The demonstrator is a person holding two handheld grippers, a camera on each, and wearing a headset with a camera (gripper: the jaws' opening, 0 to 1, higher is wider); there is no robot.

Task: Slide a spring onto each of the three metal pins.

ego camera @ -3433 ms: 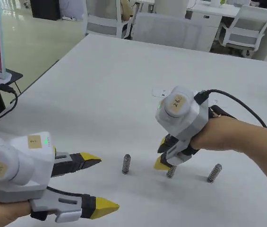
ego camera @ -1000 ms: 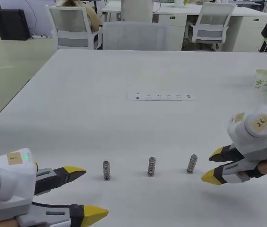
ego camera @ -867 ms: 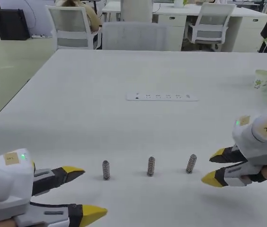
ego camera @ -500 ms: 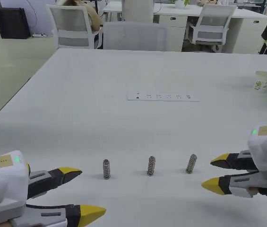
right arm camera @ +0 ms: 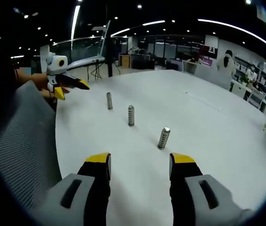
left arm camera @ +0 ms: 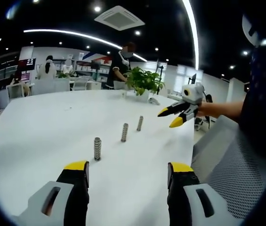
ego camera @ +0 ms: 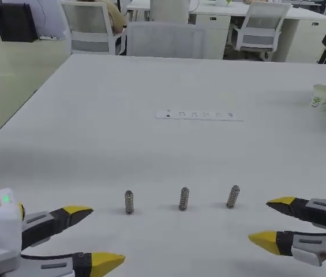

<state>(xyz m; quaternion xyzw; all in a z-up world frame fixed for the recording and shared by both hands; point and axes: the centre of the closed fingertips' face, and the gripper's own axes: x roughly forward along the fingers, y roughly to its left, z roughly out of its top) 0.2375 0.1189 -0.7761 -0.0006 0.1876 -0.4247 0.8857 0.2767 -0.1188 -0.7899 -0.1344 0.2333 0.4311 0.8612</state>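
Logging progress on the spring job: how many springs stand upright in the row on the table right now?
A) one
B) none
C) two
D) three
D: the left spring, middle spring and right spring all stand upright in one row on the white table.

The desk (ego camera: 82, 133) from your near edge
The left spring (ego camera: 129, 202), the middle spring (ego camera: 184, 198) and the right spring (ego camera: 233, 197) stand in one row along the near edge, apart from each other. Your left gripper (ego camera: 102, 235) is left of the row and nearer to you; your right gripper (ego camera: 261, 219) is right of it. Behind the row, mid-desk, lies a socket strip (ego camera: 199, 115); a cup (ego camera: 323, 95) stands by the right edge.
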